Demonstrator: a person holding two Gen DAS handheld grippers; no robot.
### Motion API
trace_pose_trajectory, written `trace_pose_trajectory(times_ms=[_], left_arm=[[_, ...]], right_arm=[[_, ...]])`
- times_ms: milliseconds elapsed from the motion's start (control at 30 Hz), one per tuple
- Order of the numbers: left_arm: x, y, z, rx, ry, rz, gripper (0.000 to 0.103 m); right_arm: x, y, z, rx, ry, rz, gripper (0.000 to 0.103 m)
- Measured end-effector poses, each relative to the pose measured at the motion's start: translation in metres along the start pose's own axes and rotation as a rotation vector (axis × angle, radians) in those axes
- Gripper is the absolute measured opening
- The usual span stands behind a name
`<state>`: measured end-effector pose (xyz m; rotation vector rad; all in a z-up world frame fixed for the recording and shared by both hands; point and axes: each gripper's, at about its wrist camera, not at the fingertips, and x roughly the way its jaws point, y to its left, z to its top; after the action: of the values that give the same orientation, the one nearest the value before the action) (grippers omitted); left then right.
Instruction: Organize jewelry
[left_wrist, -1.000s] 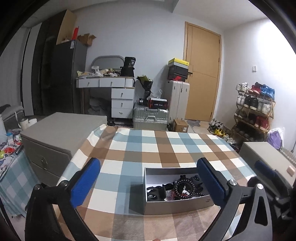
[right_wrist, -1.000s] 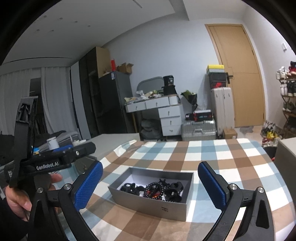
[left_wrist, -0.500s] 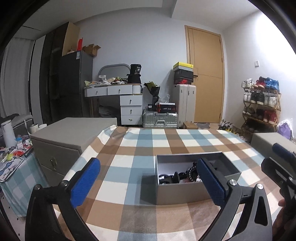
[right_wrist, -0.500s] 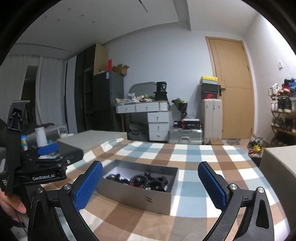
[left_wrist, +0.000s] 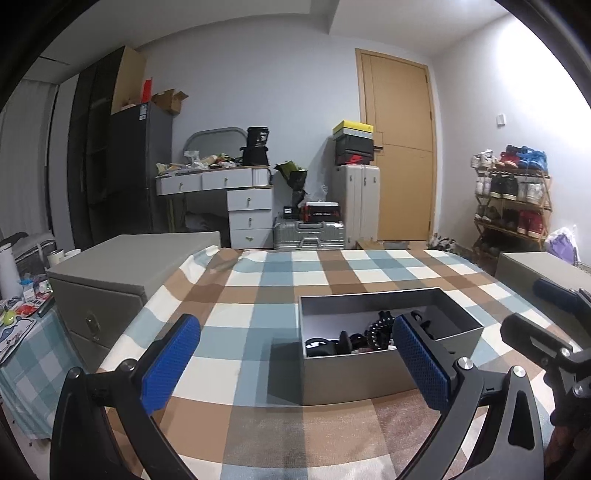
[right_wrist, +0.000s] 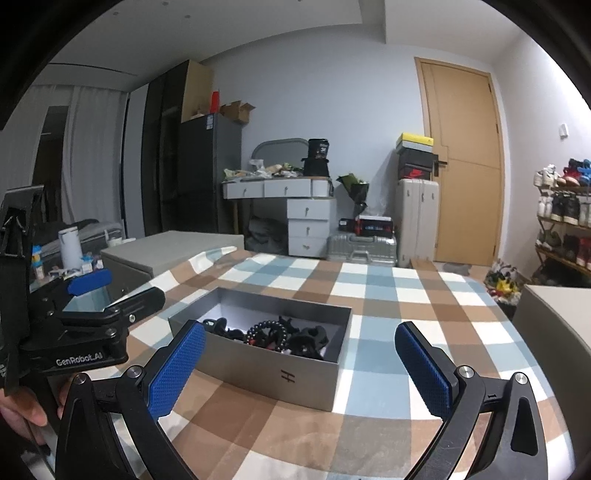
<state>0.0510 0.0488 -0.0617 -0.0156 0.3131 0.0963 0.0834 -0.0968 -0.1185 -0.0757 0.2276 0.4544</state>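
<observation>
You are holding both tools low over the checked cloth (right_wrist: 388, 291) on the counter, one to each side of the grey box (right_wrist: 295, 380), which reads as a stance for reaching in from both sides. Your left gripper (left_wrist: 295, 365) has its jaws spread wide and empty, with the box's near left corner showing between them. Your right gripper (right_wrist: 299, 369) is just as wide apart and holds nothing, the box's long front wall lying across its gap.

The jewelry (right_wrist: 275, 334) sits inside the box, heaped toward one end as a dark tangle. A strand of round dark beads (right_wrist: 264, 326) lies on top; the rest looks like black pieces knotted together, though from this low angle you can't tell how many or of what kind. The other end of the box floor is bare. Nothing lies on the cloth beside the box, so the heap would suit either unsorted pieces or pieces already gathered in.
</observation>
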Motion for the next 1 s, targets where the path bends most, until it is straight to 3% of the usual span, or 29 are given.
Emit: trace_pose_trajectory(times_ms=[1000], left_arm=[[-0.0010, -0.0003, -0.0009, -0.007, -0.003, -0.011, 0.102]], right_arm=[[0.0022, 0.0007, 0.0000, -0.001, 0.008, 0.003, 0.103]])
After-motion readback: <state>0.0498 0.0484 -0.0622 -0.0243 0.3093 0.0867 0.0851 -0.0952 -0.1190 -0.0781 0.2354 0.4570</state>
